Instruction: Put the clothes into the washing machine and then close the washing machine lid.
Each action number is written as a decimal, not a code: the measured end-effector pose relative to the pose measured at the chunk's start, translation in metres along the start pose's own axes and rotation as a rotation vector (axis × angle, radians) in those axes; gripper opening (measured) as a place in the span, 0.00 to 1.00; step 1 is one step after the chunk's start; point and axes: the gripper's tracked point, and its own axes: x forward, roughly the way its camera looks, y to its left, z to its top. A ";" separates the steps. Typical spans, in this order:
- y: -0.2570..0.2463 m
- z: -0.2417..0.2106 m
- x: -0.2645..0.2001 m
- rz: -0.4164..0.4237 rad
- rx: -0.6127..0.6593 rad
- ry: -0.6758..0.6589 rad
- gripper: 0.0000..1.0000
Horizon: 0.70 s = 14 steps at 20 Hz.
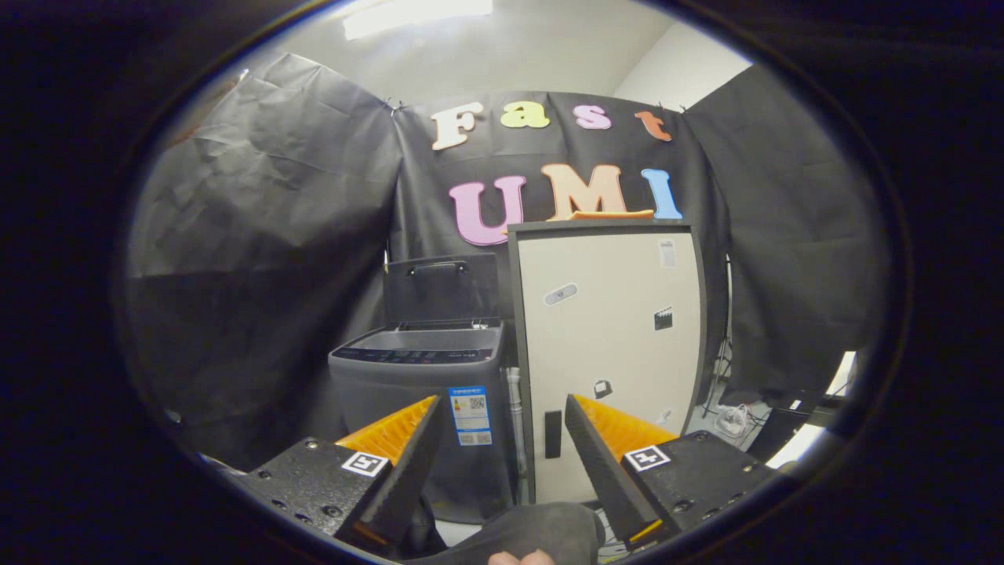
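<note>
We saw a dim booth lit by a ceiling light (416, 14) overhead; edges bowed strongly, corners fell dark, the centre stayed sharp.

The floor (710, 420) shows pale at the lower right of the frame, and on it stand a dark grey washing machine (420, 424) at lower centre, its lid (441, 287) raised upright, and just beside it to the right a tall cream cabinet (608, 345); a small clear bag (735, 421) and cables lie further right
</note>
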 end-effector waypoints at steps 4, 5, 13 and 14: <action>0.003 -0.002 0.000 0.008 -0.019 0.006 0.94; 0.003 -0.003 0.000 0.009 -0.022 0.006 0.94; 0.007 -0.004 0.001 0.018 -0.021 0.012 0.94; 0.007 -0.005 0.001 0.020 -0.018 0.012 0.94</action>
